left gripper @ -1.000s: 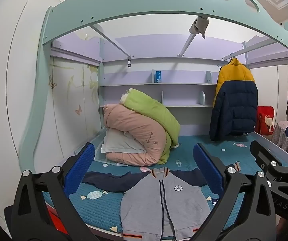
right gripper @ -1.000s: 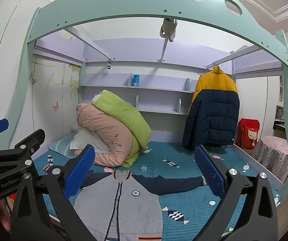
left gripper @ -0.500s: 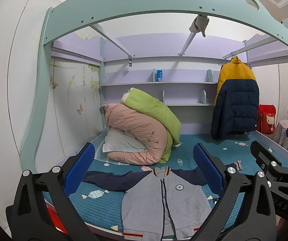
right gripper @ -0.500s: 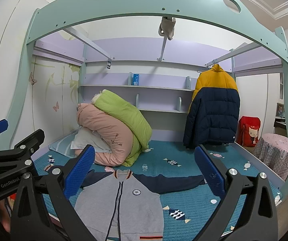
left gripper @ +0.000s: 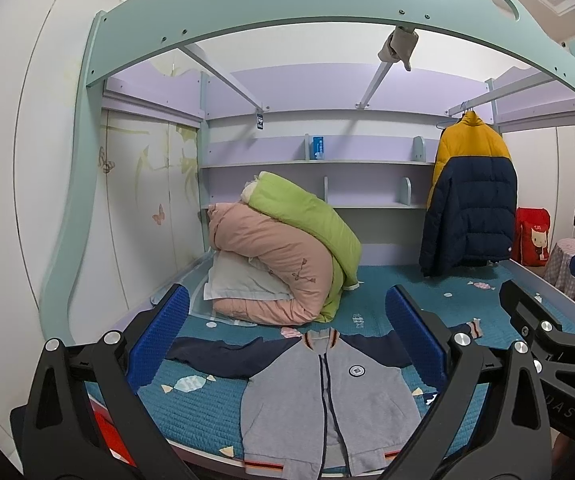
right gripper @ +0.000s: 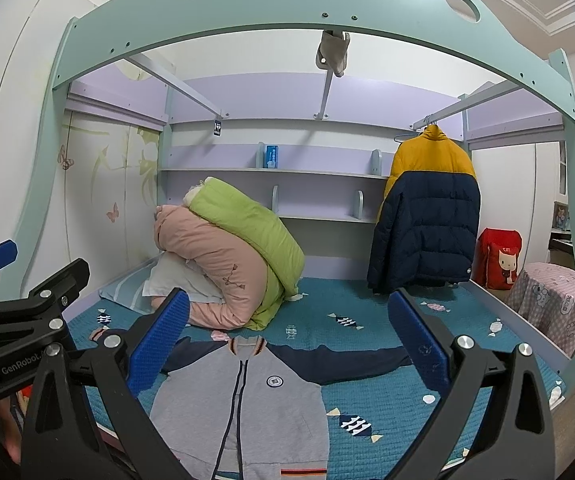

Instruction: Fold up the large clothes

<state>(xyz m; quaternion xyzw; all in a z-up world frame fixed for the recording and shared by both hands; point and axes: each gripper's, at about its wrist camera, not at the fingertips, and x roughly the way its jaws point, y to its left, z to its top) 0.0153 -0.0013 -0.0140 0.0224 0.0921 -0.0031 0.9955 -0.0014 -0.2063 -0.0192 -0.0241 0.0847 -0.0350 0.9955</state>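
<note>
Grey zip-front jacket with navy sleeves and a striped collar [left gripper: 327, 396] [right gripper: 243, 404] lies flat, front up, on the teal quilted bedspread [left gripper: 371, 312] [right gripper: 367, 320], at the near edge of the bed. Long axis of the body runs from near edge toward the far wall: hem at the near edge, collar pointing away, toward the bedding pile. Sleeves spread sideways, roughly parallel to the near edge; one cuff shows past the left gripper's blue pad. Zip closed, round badge on the chest. Left gripper [left gripper: 287, 336]: blue-padded fingers wide apart, nothing between them, held above the jacket and not touching it. Right gripper [right gripper: 287, 336]: fingers likewise wide apart, clear of the cloth, holding nothing. Each gripper shows at the edge of the other's view. Behind the collar, a rolled pink quilt [left gripper: 271, 264] [right gripper: 215, 268] with a green quilt [left gripper: 307, 216] [right gripper: 247, 220] draped on top sits toward the far left corner of the bed. A yellow-and-navy puffer coat [left gripper: 467, 196] [right gripper: 427, 208] hangs from a rail at the far right.
</note>
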